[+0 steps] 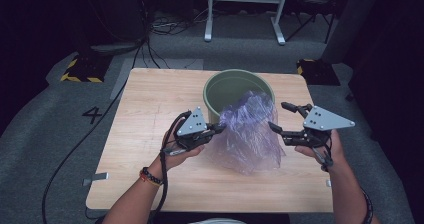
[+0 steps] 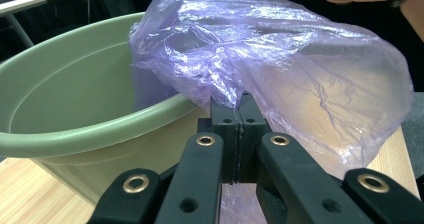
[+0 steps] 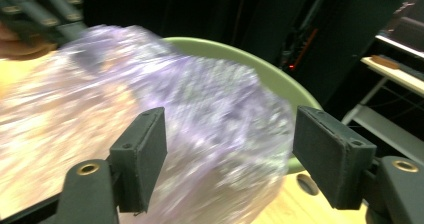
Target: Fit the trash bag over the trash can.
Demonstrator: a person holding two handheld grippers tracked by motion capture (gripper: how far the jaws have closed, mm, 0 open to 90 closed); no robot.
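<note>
A crumpled, see-through purple plastic bag (image 1: 250, 131) stands puffed up on the wooden table (image 1: 150, 99), leaning against and partly over the front rim of a green round tub (image 1: 225, 86). My left gripper (image 1: 221, 128) is shut on the bag's left edge; in the left gripper view its jaws (image 2: 239, 109) pinch a fold of the bag (image 2: 300, 69) beside the tub (image 2: 75, 99). My right gripper (image 1: 278, 115) stands open just right of the bag. In the right gripper view the bag (image 3: 210, 114) lies beyond the wide-apart pads (image 3: 230, 159), with the tub's rim (image 3: 270, 74) behind.
The tub sits at the table's far middle. Bare wood lies to the left and along the front edge. Beyond the table are a grey carpet, cables, a white stand and black-and-yellow floor blocks (image 1: 80, 69).
</note>
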